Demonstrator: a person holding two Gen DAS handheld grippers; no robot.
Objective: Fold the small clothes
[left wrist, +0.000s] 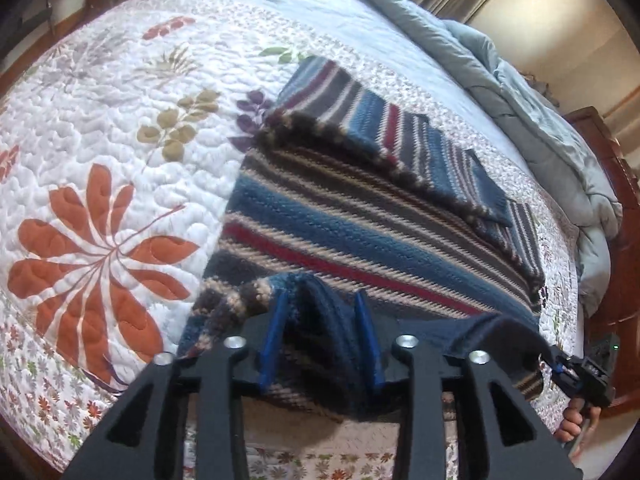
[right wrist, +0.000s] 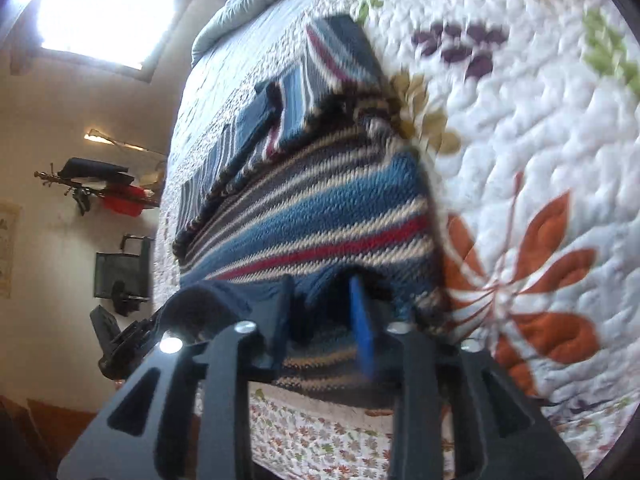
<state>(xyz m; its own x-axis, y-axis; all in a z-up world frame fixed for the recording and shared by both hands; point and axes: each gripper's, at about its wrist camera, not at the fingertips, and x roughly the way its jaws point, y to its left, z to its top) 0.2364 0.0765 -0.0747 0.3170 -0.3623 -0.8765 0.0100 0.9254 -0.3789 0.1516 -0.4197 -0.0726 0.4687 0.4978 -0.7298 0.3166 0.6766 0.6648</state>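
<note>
Sweater [left wrist: 360, 216] hem bunched behind gripper [left wrist: 322, 304]

Daylight is flooding in from a blown-out window [right wrist: 92, 12] at the right wrist view's upper left, glaring white. The quilt [left wrist: 120, 128] is looking bright and evenly lit. Motion blur is smearing the striped sweater [right wrist: 320, 216] and the quilt's flowers. Fisheye curvature is bending and darkening both views' corners.

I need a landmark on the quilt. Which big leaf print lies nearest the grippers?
The orange print, right beside the near hem of the sweater. The olive print and purple print lie farther away.
</note>
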